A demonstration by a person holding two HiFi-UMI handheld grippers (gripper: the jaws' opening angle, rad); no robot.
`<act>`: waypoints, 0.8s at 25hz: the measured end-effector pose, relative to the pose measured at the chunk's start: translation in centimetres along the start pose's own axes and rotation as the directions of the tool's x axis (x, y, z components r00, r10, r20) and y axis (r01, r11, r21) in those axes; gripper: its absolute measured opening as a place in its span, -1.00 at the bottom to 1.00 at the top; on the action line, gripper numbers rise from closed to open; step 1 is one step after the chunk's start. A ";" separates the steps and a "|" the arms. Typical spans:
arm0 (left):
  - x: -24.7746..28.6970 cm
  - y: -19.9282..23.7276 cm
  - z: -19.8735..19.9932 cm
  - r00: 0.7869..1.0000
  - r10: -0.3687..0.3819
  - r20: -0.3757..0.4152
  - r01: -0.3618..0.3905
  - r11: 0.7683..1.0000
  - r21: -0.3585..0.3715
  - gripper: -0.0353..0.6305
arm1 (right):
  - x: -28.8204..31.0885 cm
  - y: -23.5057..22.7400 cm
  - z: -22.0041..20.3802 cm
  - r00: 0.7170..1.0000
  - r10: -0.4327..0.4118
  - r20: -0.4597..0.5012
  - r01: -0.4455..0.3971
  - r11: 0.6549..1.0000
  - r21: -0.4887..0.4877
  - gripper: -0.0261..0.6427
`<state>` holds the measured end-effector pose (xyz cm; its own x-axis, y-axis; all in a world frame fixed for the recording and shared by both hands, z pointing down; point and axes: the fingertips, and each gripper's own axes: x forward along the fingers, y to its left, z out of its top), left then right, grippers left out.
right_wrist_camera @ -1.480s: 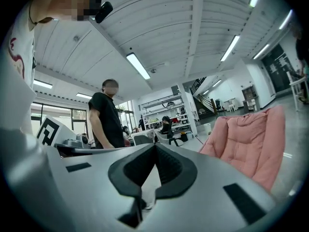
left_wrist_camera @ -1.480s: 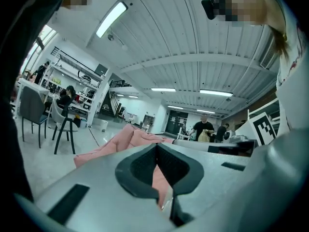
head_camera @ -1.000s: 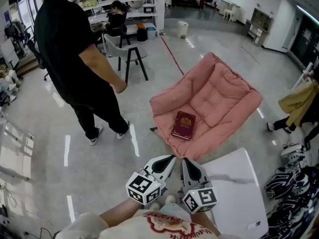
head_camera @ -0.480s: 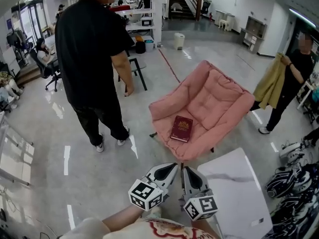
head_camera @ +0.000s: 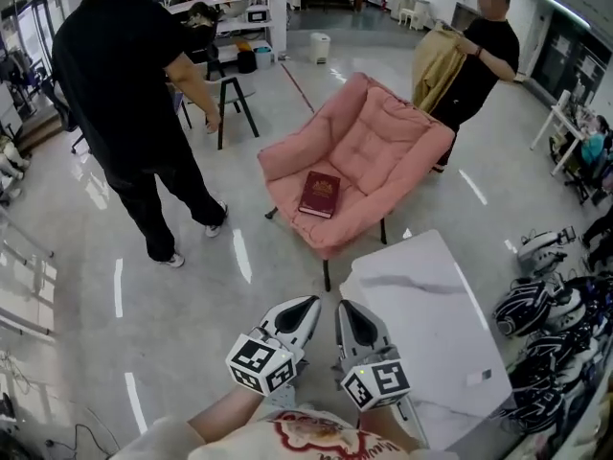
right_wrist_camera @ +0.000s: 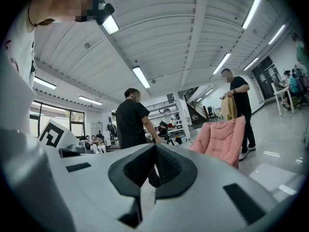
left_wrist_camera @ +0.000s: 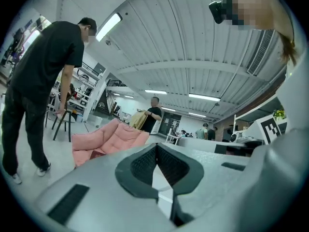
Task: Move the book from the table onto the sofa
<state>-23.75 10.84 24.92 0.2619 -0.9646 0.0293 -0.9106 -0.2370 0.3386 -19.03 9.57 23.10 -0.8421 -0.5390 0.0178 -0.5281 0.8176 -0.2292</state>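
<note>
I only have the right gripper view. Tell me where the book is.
Observer: The book lies flat on the seat of the pink sofa, not on the table.
Operator: Report the left gripper.
Observer: The left gripper is shut, with nothing between its jaws.
Operator: Describe the table.
Observer: The white table stands just right of the sofa's front edge. Its top shows only a small pale item near the right edge.
</note>
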 end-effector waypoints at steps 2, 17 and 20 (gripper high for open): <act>-1.3 -1.8 -0.8 1.000 0.004 -0.005 -0.004 1.000 -0.012 -0.88 | -2.2 0.5 0.1 1.000 -0.004 -0.003 0.004 1.000 0.000 -0.93; -5.9 -4.4 0.6 1.000 -0.024 0.013 0.023 0.999 0.032 -0.88 | -5.5 4.8 0.6 1.000 -0.009 0.019 0.009 1.000 -0.028 -0.93; -6.3 -3.7 0.5 1.000 -0.014 0.014 0.014 0.999 0.033 -0.88 | -5.0 4.9 0.0 1.000 -0.004 0.007 0.004 1.000 0.004 -0.93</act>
<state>-22.22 17.69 23.01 0.2705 -0.9626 0.0115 -0.9170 -0.2540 0.3076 -17.38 16.29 21.94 -0.8392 -0.5437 0.0116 -0.5310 0.8147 -0.2328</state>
